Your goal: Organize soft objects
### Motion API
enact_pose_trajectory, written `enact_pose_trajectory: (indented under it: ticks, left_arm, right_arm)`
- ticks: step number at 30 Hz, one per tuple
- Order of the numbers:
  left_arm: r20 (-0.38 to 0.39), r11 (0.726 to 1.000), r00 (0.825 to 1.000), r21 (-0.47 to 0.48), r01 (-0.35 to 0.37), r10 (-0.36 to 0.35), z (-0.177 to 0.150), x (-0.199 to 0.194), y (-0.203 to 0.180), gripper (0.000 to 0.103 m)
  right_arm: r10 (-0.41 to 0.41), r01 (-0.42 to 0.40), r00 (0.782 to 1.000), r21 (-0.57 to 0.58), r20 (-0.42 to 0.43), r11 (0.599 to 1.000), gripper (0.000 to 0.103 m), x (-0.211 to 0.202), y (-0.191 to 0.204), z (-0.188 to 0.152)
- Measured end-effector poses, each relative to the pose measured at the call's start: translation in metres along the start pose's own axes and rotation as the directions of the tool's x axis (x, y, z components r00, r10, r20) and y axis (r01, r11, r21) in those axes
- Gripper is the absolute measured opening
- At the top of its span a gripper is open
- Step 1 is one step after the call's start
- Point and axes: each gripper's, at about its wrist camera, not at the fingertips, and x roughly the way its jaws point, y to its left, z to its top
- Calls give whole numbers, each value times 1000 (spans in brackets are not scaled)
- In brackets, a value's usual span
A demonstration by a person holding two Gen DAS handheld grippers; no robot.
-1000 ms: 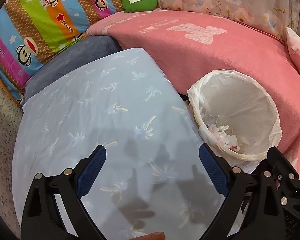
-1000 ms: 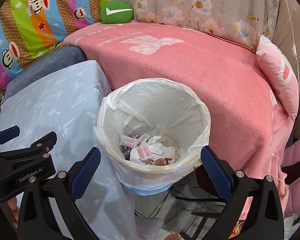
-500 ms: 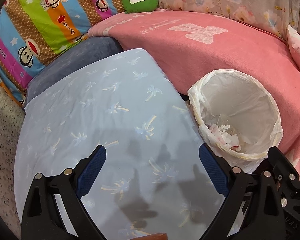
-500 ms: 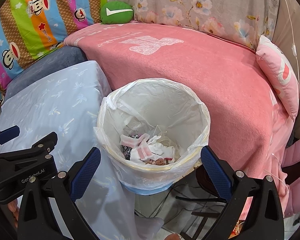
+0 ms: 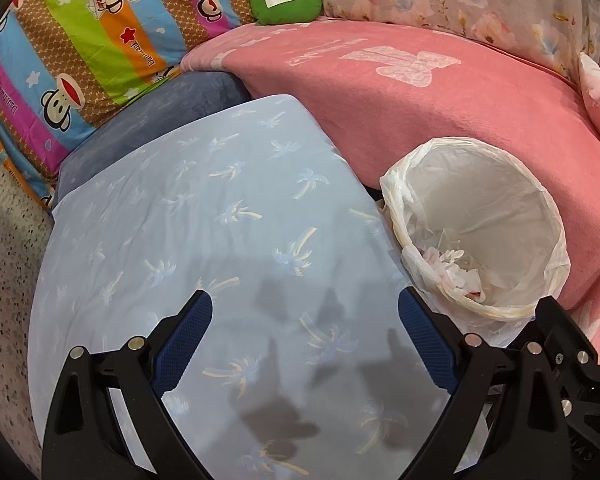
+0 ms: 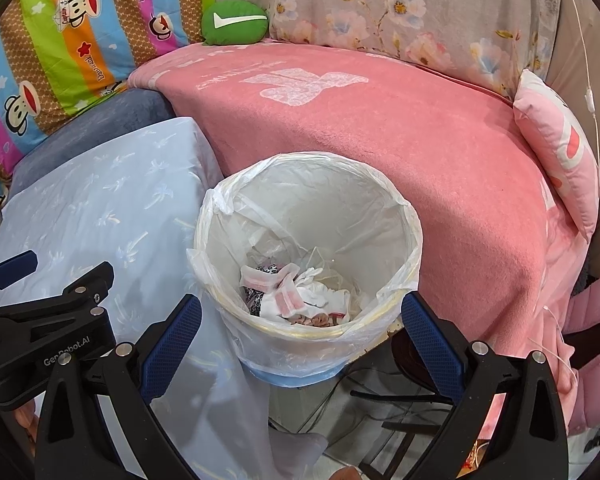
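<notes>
Pillow (image 6: 556,160) lies at blanket (image 6: 380,140) edge; both grippers' fingers (image 5: 184,340) spread, empty.

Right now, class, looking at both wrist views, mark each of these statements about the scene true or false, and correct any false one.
1. Both sets of tongs, left and right, are open and hold nothing. True.
2. The bin has no liner. False: a white plastic bag lines it and folds over the rim.
3. The green cushion lies at the far edge of the pink blanket. True.
4. The bin is empty. False: crumpled tissues and wrappers lie at its bottom.
5. The pale blue cloth has a palm tree print. True.
</notes>
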Motion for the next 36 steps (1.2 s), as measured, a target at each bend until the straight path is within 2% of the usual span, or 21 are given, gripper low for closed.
enact_pose_trajectory:
  ticks: [36]
  left_arm:
    - [-8, 1000, 1000, 2, 10, -10, -4, 0, 3, 90]
  right_arm:
    - [4, -4, 1000, 5, 3, 1000, 98, 1, -2, 2]
